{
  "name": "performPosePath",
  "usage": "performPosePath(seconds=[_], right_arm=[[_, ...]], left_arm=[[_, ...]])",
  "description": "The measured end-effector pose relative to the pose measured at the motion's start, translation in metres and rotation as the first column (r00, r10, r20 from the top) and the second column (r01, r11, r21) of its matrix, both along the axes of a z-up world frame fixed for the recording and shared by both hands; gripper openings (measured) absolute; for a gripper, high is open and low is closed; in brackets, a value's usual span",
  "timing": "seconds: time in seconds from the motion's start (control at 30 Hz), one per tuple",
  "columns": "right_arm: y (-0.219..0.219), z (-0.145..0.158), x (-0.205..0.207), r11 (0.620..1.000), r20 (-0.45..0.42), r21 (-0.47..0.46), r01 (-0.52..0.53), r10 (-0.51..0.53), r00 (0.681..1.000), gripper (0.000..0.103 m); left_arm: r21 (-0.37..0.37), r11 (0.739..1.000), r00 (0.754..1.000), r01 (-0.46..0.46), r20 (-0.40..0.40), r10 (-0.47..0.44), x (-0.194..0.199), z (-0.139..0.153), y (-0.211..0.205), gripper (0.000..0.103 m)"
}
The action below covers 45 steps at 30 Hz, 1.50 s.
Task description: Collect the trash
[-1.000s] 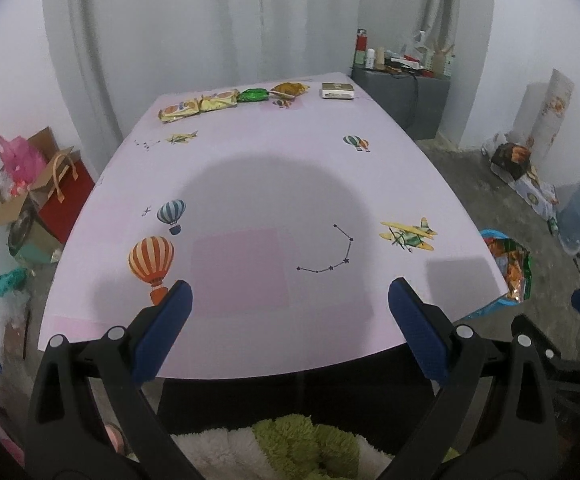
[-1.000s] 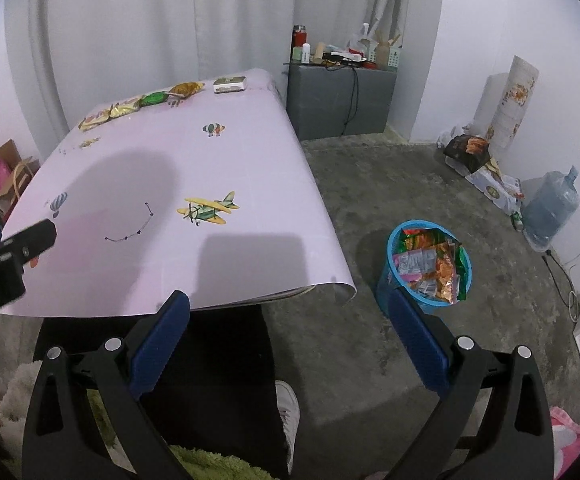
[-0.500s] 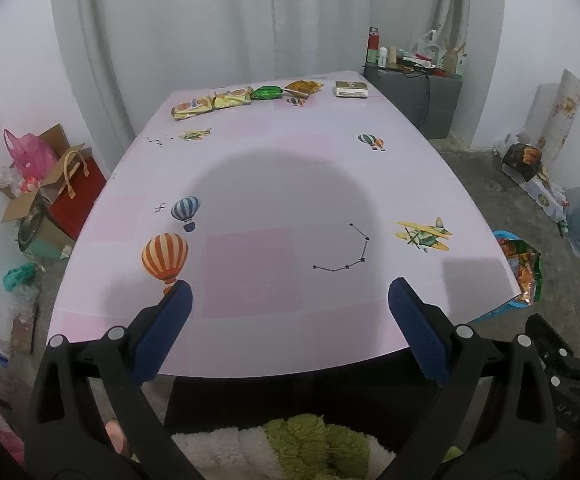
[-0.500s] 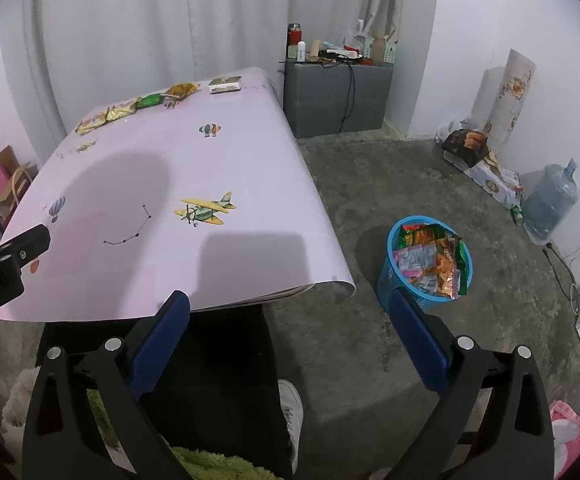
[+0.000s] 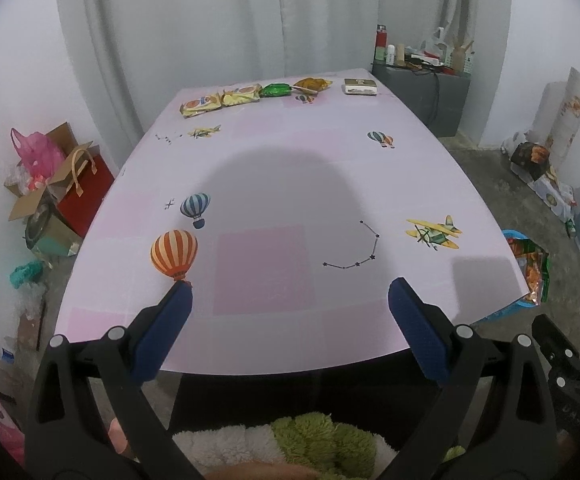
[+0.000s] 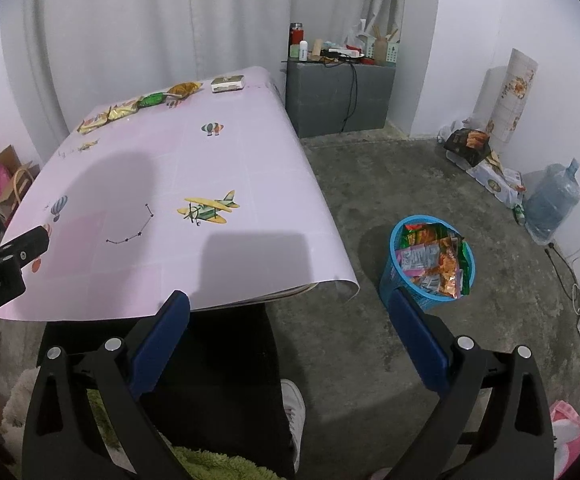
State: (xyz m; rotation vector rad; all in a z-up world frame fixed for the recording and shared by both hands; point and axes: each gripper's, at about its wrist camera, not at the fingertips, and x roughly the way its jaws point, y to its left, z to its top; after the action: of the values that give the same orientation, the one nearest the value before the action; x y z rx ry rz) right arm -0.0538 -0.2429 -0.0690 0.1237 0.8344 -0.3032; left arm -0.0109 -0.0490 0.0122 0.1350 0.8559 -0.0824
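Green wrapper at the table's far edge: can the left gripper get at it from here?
Probably yes. The left gripper is open and empty, nothing lies between it and the green wrapper, though the full table separates them.

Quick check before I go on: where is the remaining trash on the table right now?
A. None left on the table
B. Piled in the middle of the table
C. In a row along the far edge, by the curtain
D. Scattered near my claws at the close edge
C: the snack wrappers lie in a row at the far end of the table, well away from both open claws; the blue basket sits on the floor.
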Motion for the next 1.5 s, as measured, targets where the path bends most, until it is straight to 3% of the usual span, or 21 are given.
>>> performPosePath(seconds=[0.83,1.5], right_arm=[[-0.016,0.008,-0.004,0.998,0.006,-0.028,0.053,-0.052,0.999,0.097],[-0.017,0.008,-0.004,0.998,0.001,-0.033,0.054,-0.054,0.999,0.097]], left_arm=[[-0.041,0.998,0.998,0.049,-0.031,-0.051,0.001,0.000,-0.017,0.094],[-0.048,0.999,0.999,0.016,-0.029,-0.018,0.002,0.000,-0.011,0.094]])
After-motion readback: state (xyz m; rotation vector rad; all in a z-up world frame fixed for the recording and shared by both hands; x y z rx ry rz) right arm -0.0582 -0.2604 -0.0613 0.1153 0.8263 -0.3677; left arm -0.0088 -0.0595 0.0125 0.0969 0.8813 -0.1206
